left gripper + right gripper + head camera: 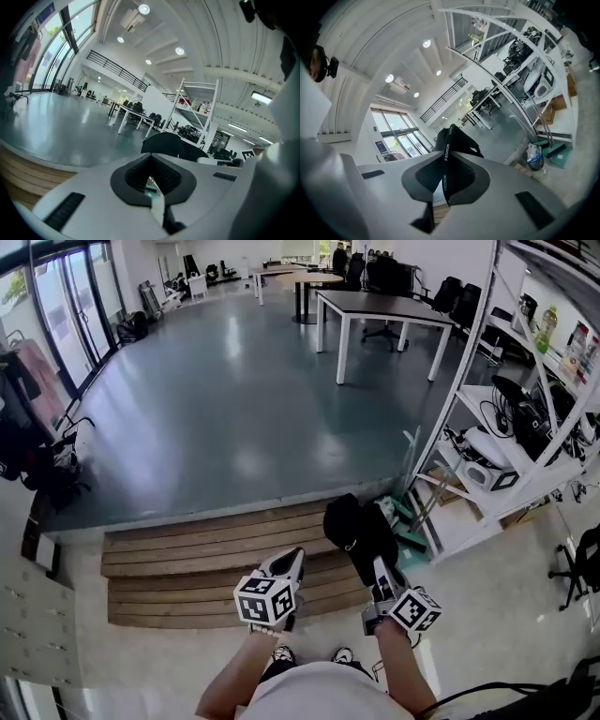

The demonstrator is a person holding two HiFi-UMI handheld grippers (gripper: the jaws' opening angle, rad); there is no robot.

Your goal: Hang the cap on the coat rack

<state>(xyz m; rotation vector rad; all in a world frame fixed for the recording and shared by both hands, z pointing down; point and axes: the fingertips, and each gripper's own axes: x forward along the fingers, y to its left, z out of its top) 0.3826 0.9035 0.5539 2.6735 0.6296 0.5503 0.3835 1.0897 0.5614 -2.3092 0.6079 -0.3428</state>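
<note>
A black cap (354, 529) hangs out in front of my right gripper (379, 570), which is shut on its printed strap (445, 165). In the right gripper view the cap's crown (457, 140) sits just past the jaws. My left gripper (286, 564) is beside it on the left, jaws together with nothing between them (152, 180); the cap (171, 145) shows just beyond it. The coat rack (21, 413), hung with pink and dark clothes, stands far off at the left edge by the glass doors.
Wooden steps (187, 559) lie right below the grippers, leading down to a wide grey floor (234, 409). A white shelving unit (525, 427) full of equipment stands at the right, with teal cleaning tools (408, 521) at its foot. Tables (384, 310) stand at the back.
</note>
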